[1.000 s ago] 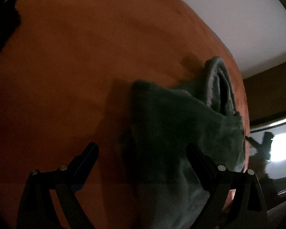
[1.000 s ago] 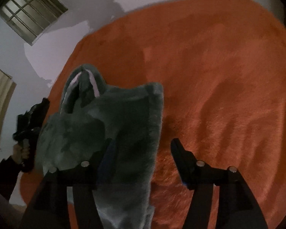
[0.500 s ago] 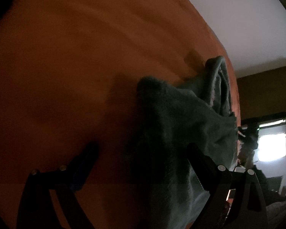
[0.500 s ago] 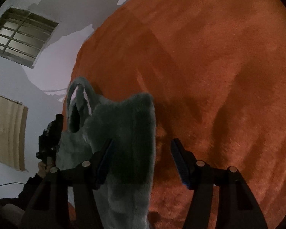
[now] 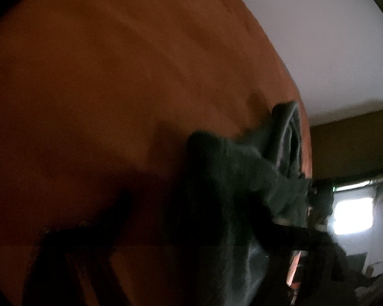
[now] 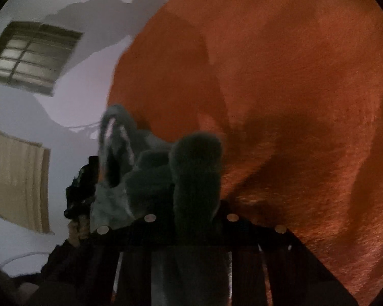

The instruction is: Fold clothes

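On the orange plush blanket (image 6: 306, 102) lies the grey fleece garment (image 6: 150, 176), bunched up near the blanket's edge, with a looped, pale-lined part (image 6: 115, 137) standing up at its far end beside the white wall (image 6: 71, 97).

Seen from the right wrist camera, the right gripper (image 6: 191, 219) has a thick fold of the garment rising straight up between its jaws. The jaws are closing, drawn in close on either side of the fold, and the fleece fills the gap between them, so they appear to be pressing on it. The fold stands upright above the jaws as a rounded, furry column, with the blanket spreading away to its right in deep shadowed ripples.

At the left edge of that view the other gripper (image 6: 80, 186) shows as a dark shape just beside the garment's far side, with a hand (image 6: 76, 227) under it. A barred window (image 6: 30, 56) and a beige curtain (image 6: 15, 178) show on the wall behind.

The left wrist view is very dark and blurred. The garment (image 5: 229, 191) fills the lower middle and right, reaching toward the blanket's edge, where the looped part (image 5: 288, 137) stands. The left gripper (image 5: 191, 229) is closing its jaws; one finger (image 5: 94, 232) is a faint dark outline at lower left, the other is lost against the garment. The cloth lies between them, but whether they are pressing on it cannot be told. A bright window (image 5: 352, 214) glows at the right.
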### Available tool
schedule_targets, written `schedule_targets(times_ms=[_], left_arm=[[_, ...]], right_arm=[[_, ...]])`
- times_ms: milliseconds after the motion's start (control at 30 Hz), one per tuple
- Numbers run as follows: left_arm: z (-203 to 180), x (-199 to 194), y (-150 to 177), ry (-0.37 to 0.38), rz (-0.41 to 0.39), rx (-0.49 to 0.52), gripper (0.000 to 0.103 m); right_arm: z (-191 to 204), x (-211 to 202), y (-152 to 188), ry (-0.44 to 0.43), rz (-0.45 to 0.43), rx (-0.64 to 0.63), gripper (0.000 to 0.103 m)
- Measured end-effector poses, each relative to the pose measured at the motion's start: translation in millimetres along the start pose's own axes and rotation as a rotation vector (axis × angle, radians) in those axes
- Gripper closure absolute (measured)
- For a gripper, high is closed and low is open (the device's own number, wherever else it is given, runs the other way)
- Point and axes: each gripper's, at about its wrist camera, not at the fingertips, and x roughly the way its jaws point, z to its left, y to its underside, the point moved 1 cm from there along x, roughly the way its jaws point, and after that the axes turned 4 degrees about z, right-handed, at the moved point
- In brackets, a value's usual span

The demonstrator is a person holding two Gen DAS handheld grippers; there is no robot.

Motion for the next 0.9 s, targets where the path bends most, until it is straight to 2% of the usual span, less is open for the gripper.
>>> schedule_targets(times_ms=[33,100,167,233,267,333,367,400,433,567,600,633,667,700,800,900], left_arm=[[3,-1,-1,0.013,-0.002,-0.013,0.061],[10,-1,-4,0.046,0.015,-0.038,0.078],[9,5,2,0.048,0.033,-0.044,0.077],[15,6,-3,0.070,0.087,-0.080,0.055],[18,8,-4,0.100,0.106,-0.098,0.050],[13,15,-8,0.128,0.114,-0.108,0.034],[13,15,-9,0.140,0.123,-0.106,0.031],[11,16,-10,0.140,0.131,-0.097,0.025],[6,18,-10,0.126,0.142,-0.085,0.024],[-5,25,-8,0.101,0.182,-0.056,0.023],[-3,21,-6,0.102,0.174,-0.048,0.029],[-4,21,-5,0.106,0.175,-0.030,0.061],[-5,22,-5,0.111,0.176,-0.011,0.081],[-23,37,0,0.127,0.179,0.001,0.085],[-38,39,4,0.102,0.100,0.059,0.087],[-42,27,2,0.127,0.020,0.049,0.088]], right_arm=[[5,-2,2,0.014,-0.012,-0.030,0.087],[8,-9,3,0.010,-0.030,-0.029,0.088],[9,-17,3,-0.002,-0.041,-0.022,0.088],[9,-18,3,0.000,-0.018,-0.014,0.088],[8,-15,2,0.003,0.006,-0.004,0.085],[1,-8,-2,0.005,0.059,0.042,0.079],[-3,-5,-3,0.007,0.083,0.067,0.069],[-7,0,-5,0.013,0.105,0.091,0.054],[-11,4,-6,0.012,0.123,0.108,0.049],[-16,15,-6,-0.019,0.152,0.114,0.041],[-14,17,-6,-0.034,0.152,0.111,0.041],[-10,18,-6,-0.042,0.152,0.090,0.042],[-5,19,-3,-0.035,0.148,0.051,0.062],[1,20,-1,-0.013,0.143,0.001,0.084],[14,16,4,0.041,0.095,-0.083,0.087],[17,-1,8,0.023,0.018,-0.075,0.088]])
